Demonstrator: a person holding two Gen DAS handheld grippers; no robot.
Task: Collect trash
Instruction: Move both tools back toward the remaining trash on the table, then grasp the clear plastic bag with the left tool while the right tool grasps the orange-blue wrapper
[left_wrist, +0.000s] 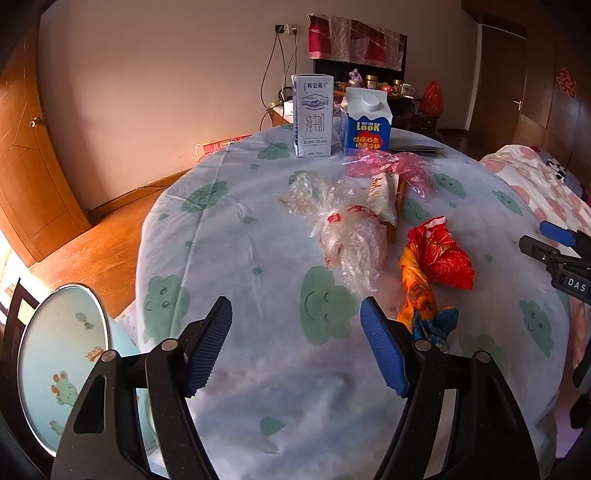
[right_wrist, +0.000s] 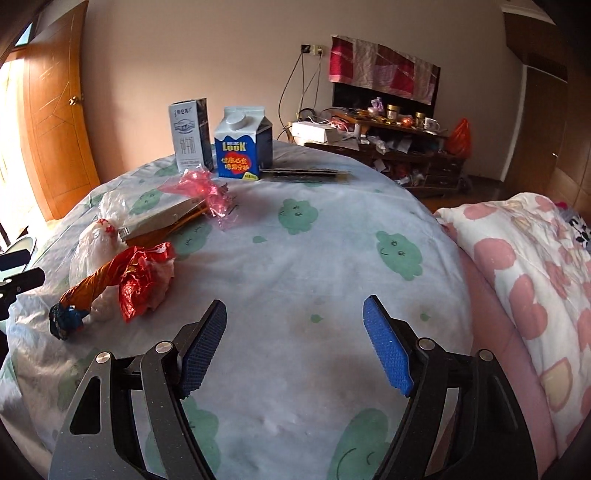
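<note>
Trash in a loose heap on the cloud-print surface (left_wrist: 236, 236): a clear crumpled plastic bag (left_wrist: 351, 243) just ahead of the left hand-held gripper (left_wrist: 295, 343), a red foil wrapper (left_wrist: 443, 254) and an orange twisted wrapper (left_wrist: 417, 291) ahead and to its right, the orange one ending in a blue tip close by the right finger. Further ahead, a cream snack packet (left_wrist: 384, 199), then a pink cellophane scrap (left_wrist: 388, 166). At the far edge, upright and side by side, a grey milk carton (left_wrist: 313, 114) and a blue-and-white gable-top carton (left_wrist: 365, 122). Seen from the right hand-held gripper (right_wrist: 295, 343), the same heap ahead and well to the left. Left hand-held gripper: fingers spread apart, empty, above bare cloth. Right hand-held gripper: fingers wide apart, empty, likewise over bare cloth. Below and left of the left hand-held gripper, beside the surface, a pale blue bin (left_wrist: 62, 362) with cartoon print. To the right of the right hand-held gripper, a pink-patterned quilt (right_wrist: 524, 273).
</note>
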